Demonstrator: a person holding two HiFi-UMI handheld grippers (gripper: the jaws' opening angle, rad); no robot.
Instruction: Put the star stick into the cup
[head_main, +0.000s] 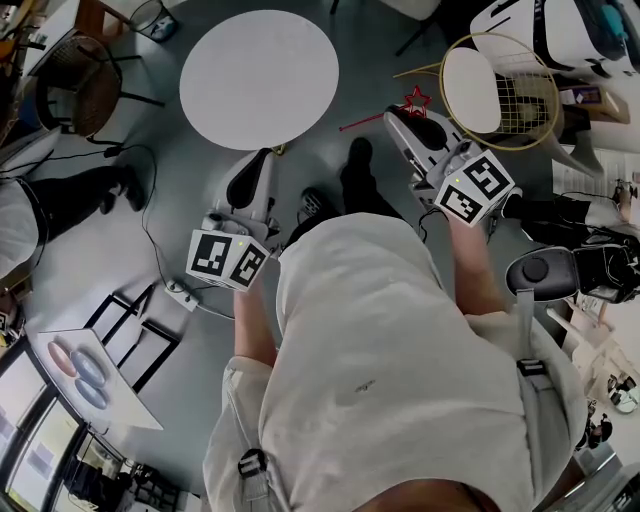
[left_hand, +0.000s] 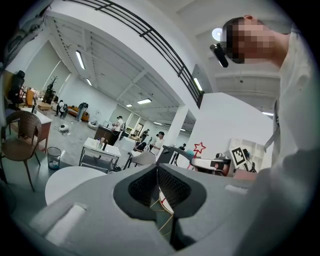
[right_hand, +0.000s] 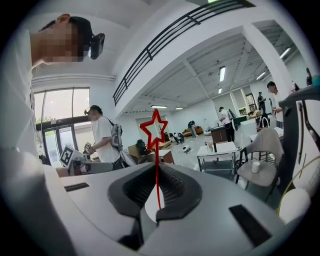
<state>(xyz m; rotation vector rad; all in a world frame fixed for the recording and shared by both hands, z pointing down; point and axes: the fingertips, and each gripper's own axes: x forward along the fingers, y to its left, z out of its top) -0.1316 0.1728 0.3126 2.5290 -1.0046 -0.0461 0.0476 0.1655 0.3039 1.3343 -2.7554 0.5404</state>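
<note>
We look steeply down at a grey floor (head_main: 90, 270) in a large open hall, and our own pale shirt (head_main: 400, 350) fills the lower half of the head view. A round white surface (head_main: 258, 78) stands ahead of us. Its top looks bare, with no cup on it. To the right lies a yellow-rimmed racket (head_main: 520, 100).

The left tongs (head_main: 266, 155) point toward the round surface. The left gripper view shows their tips together with nothing between them. The right tongs (right_hand: 158, 170) are clamped on the star stick (head_main: 362, 122), a thin red rod ending in an open red star. The grip falls partway along the rod, so the star stands clear above the tongs in the right gripper view. In the head view a bare length pokes out the other side.

The only cup (right_hand: 255, 167) we find is small and white, on the seat of a chair (right_hand: 264, 142) far off in the right gripper view. We cannot tell whether it is the target.

We judge the step in hand to be carrying the stick to a cup. To do it well, we hold the clamp firm, since so thin a rod may swivel. We turn the bare end downward, centre it over the mouth, lower it inside, and only then let go. The left tongs could steady a light cup.
</note>
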